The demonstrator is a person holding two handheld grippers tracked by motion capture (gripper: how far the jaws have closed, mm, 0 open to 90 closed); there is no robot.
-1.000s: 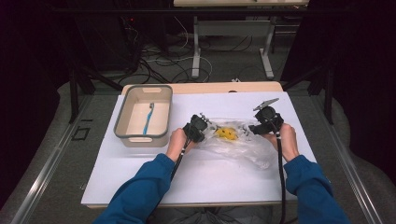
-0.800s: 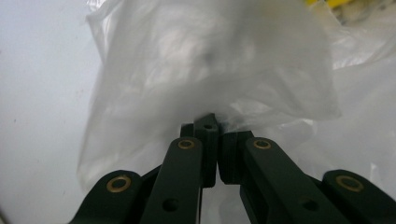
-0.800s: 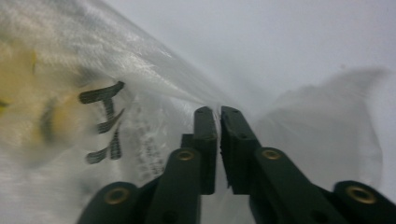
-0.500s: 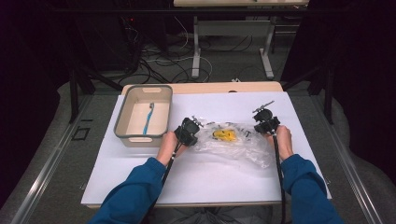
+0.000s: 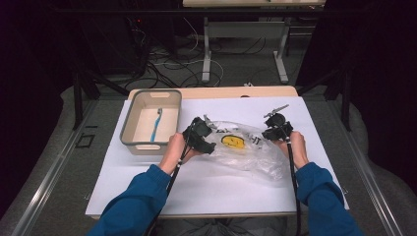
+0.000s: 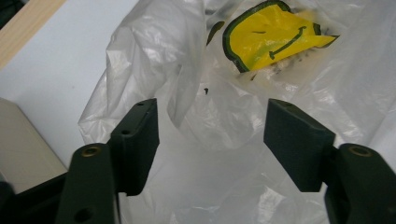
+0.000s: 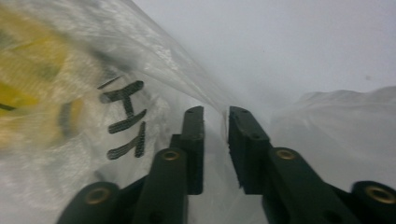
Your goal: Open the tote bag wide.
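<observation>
Glossy thin plastic bag, crinkly

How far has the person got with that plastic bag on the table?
Early on, by the look of it. The plastic bag lies crumpled on the white table. In hand: the right gripper has its jaws nearly together with a fold of bag between them; the left gripper has just opened, the bag loose between its jaws. Possibly still to do: the toothbrush lies in the tray, not in the bag.
</observation>
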